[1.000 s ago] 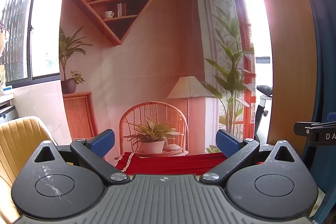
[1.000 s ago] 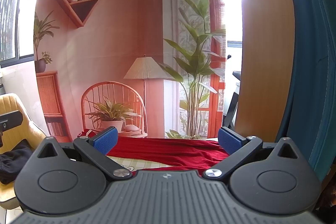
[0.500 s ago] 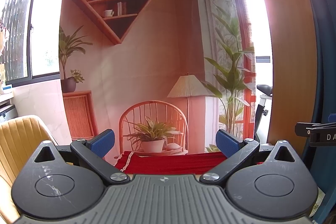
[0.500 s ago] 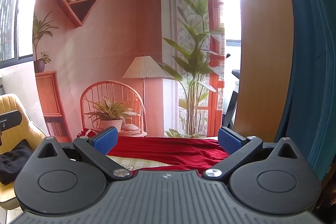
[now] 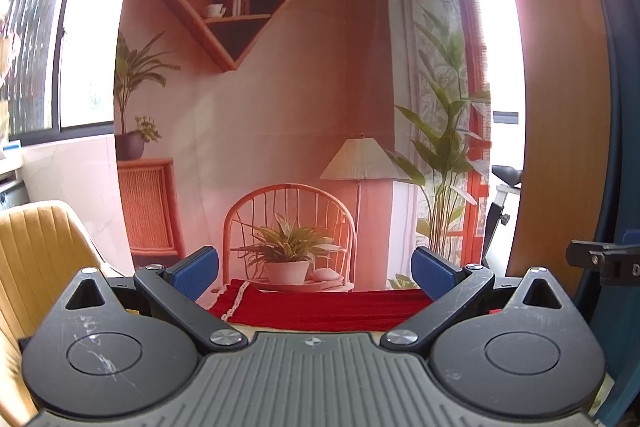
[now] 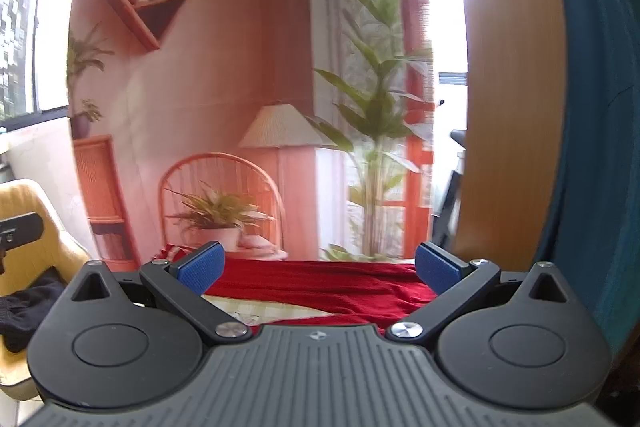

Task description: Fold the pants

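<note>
Red pants (image 5: 320,305) lie spread on a table, seen low between my left gripper's fingers; a white-trimmed edge (image 5: 236,301) shows at their left end. They also show in the right wrist view (image 6: 320,287), rumpled on a pale checked tablecloth (image 6: 256,309). My left gripper (image 5: 314,273) is open and empty, held above and short of the pants. My right gripper (image 6: 318,269) is open and empty too, also above the near side of the pants.
A printed backdrop of a room (image 5: 280,107) hangs behind the table. A yellow chair (image 5: 36,259) stands at the left, with dark clothing (image 6: 28,303) on it. A wooden panel (image 6: 512,87) and a blue curtain (image 6: 600,107) stand at the right.
The right wrist view has tilted and shifted slightly, now blurred with motion, so the right gripper is moving. The left gripper has barely moved. Both stay open.
</note>
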### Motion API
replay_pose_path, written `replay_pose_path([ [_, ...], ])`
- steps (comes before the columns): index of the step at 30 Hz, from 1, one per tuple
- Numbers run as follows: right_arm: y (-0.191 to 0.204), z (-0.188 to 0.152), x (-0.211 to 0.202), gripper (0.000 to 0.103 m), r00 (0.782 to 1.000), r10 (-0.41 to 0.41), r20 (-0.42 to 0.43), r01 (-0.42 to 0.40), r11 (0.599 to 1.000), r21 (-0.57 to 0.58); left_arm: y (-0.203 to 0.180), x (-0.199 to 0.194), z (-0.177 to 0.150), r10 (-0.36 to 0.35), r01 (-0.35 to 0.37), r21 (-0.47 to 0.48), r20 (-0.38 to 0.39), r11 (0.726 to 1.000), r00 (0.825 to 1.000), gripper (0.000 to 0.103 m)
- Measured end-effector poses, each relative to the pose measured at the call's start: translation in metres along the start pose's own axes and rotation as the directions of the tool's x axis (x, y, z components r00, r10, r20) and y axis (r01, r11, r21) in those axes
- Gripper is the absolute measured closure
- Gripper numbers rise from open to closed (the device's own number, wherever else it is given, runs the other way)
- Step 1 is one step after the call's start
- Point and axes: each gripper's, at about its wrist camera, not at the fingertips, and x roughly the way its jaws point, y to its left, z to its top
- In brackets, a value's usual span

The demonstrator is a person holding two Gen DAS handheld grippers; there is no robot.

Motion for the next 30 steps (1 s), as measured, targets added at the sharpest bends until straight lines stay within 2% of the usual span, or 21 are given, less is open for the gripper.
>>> replay_pose_path([
  [5, -0.019, -0.013, 0.030, 0.000, 1.000, 0.026, 0.009, -0.026, 0.999, -0.020, 0.013, 0.039, -0.011, 0.044, -0.046, -0.021, -0.058, 0.999, 0.997, 0.000],
  [9, -0.043, -0.027, 0.065, 0.000, 0.999, -0.026, 0.023, 0.027, 0.999, -0.040, 0.020, 0.075, -0.021, 0.097, -0.100, -0.029, -0.094, 0.995, 0.991, 0.000],
  [14, -0.079, -0.050, 0.110, 0.000, 0.995, -0.094, 0.038, 0.096, 0.994, -0.055, 0.024, 0.122, -0.043, 0.123, -0.125, -0.004, -0.142, 0.992, 0.982, 0.000],
  [18, -0.106, -0.068, 0.142, 0.000, 0.990, -0.131, 0.042, 0.133, 0.990, -0.042, 0.029, 0.160, -0.062, 0.157, -0.164, -0.011, -0.231, 0.986, 0.960, 0.000],
  [21, -0.124, -0.083, 0.164, 0.000, 0.991, -0.131, 0.017, 0.131, 0.991, -0.007, 0.037, 0.184, -0.072, 0.144, -0.166, -0.051, -0.294, 0.985, 0.945, 0.000],
  [26, -0.141, -0.103, 0.195, 0.000, 0.991, -0.127, -0.033, 0.127, 0.992, 0.003, 0.040, 0.212, -0.085, 0.140, -0.169, -0.058, -0.342, 0.984, 0.929, 0.000],
  [30, -0.147, -0.111, 0.213, 0.000, 0.990, -0.120, -0.071, 0.121, 0.993, 0.002, 0.041, 0.226, -0.084, 0.139, -0.184, -0.085, -0.379, 0.979, 0.915, 0.000],
])
